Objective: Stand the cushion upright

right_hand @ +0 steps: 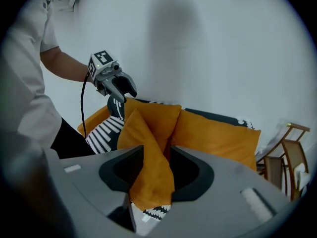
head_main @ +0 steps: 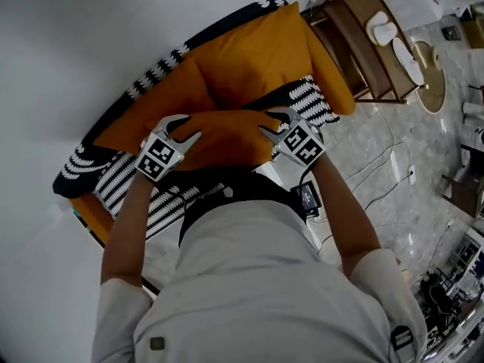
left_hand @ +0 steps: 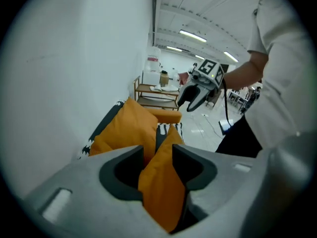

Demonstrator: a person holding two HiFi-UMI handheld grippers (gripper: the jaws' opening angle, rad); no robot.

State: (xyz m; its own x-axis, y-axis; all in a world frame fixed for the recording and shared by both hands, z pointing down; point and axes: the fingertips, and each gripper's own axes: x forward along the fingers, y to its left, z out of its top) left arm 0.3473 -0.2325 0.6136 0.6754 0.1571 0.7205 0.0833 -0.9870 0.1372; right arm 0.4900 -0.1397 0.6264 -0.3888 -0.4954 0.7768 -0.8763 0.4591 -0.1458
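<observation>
Head view: the orange cushion (head_main: 227, 138) lies on the sofa (head_main: 257, 48) seat, the left gripper (head_main: 185, 127) at one end, the right gripper (head_main: 271, 121) at the other; left gripper view: jaws spread, unclenched, a cushion corner (left_hand: 161, 182) between them; right gripper view: jaws likewise apart around another corner (right_hand: 148, 172).

The person's torso (head_main: 257, 278) hides the sofa's (head_main: 333, 82) front, and the left tool (head_main: 190, 127) covers the cushion's (head_main: 227, 138) end.
</observation>
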